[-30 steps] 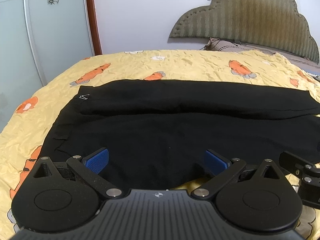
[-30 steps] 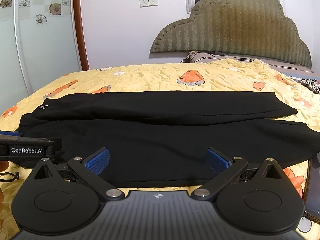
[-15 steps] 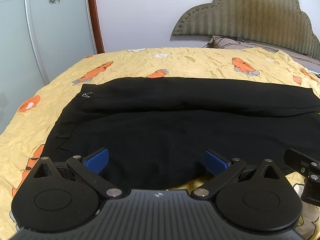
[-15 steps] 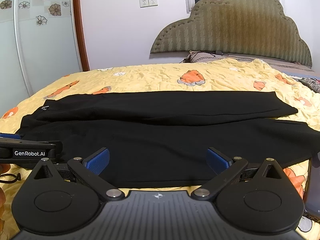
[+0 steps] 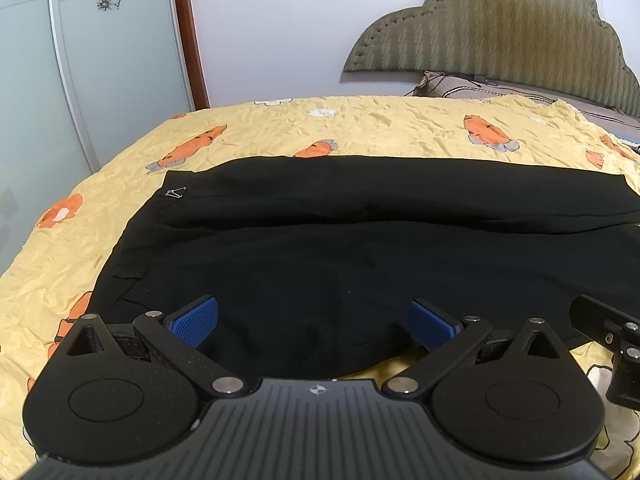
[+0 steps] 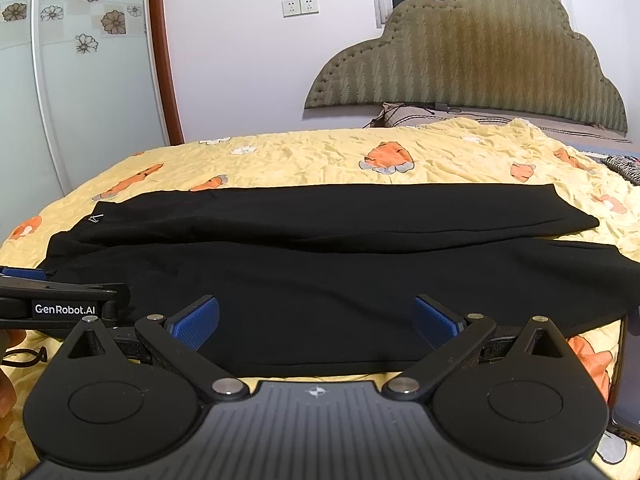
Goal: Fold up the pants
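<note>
Left wrist view: your left tongs [image 5: 314, 322] gape wide, holding nothing, over the near edge of the black pants [image 5: 360, 240] laid flat across the bed [image 5: 400, 128]. Bite hem fabric only, not sheet; the cuffs are cut off.

Right wrist view: right tongs [image 6: 316, 322] also wide and empty; match heights. The near hem hides behind them.

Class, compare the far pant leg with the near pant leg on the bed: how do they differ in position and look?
The far pant leg lies nearer the headboard; the near pant leg lies by the open left gripper and right gripper.
The far leg's inner edge overlaps the near leg.
The far leg's cuff stops short; the near leg's cuff reaches further right.
Both are black and lie flat.
</note>
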Action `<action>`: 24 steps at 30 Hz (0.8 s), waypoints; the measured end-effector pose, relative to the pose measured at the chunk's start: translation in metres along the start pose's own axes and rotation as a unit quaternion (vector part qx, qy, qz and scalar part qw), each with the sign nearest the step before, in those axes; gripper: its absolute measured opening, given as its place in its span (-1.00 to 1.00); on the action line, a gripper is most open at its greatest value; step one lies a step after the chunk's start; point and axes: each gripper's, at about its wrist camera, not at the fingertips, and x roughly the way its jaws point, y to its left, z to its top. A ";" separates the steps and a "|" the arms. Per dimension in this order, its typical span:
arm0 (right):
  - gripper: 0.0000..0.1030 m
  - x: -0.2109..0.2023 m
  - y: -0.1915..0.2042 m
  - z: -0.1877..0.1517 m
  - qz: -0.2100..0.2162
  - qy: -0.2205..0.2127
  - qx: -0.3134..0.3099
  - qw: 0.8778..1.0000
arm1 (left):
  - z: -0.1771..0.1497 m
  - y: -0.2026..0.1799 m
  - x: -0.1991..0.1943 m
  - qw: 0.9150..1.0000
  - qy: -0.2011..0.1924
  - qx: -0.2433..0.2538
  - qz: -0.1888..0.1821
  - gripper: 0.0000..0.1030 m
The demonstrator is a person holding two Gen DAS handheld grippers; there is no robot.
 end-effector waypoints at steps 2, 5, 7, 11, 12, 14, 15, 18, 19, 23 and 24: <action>1.00 0.000 0.000 0.000 -0.001 -0.001 0.000 1.000 | -0.001 0.000 0.000 1.000 0.000 0.001 0.000 1.00; 1.00 0.000 0.000 0.000 -0.003 -0.001 -0.001 1.000 | -0.001 0.000 0.000 1.000 0.001 0.001 0.001 1.00; 1.00 0.000 0.000 0.000 -0.002 -0.001 0.000 1.000 | -0.001 0.000 0.000 1.000 0.001 0.001 0.001 1.00; 1.00 0.000 0.001 0.000 -0.003 -0.002 -0.002 1.000 | -0.001 0.000 0.000 1.000 0.002 0.002 0.001 1.00; 1.00 0.000 0.001 0.000 -0.003 -0.002 -0.002 1.000 | -0.002 0.000 0.000 1.000 0.002 0.003 0.001 1.00; 1.00 0.000 0.001 -0.001 -0.003 -0.002 -0.001 1.000 | -0.002 0.000 0.001 1.000 0.002 0.003 0.001 1.00; 1.00 0.000 0.002 -0.001 -0.003 -0.002 -0.001 1.000 | -0.002 0.000 0.001 1.000 0.002 0.003 0.001 1.00; 1.00 -0.001 0.002 -0.001 -0.004 -0.002 -0.002 1.000 | -0.002 0.000 0.001 1.000 0.002 0.003 0.001 1.00; 1.00 -0.001 0.002 -0.001 -0.003 -0.003 -0.003 1.000 | -0.002 0.000 0.001 1.000 0.002 0.003 0.002 1.00; 1.00 -0.002 0.003 -0.001 -0.003 -0.006 -0.008 1.000 | -0.003 -0.001 0.001 1.000 0.001 0.003 0.001 1.00; 1.00 -0.002 0.004 -0.001 -0.002 -0.008 -0.011 1.000 | -0.003 0.000 0.001 1.000 0.000 0.003 0.001 1.00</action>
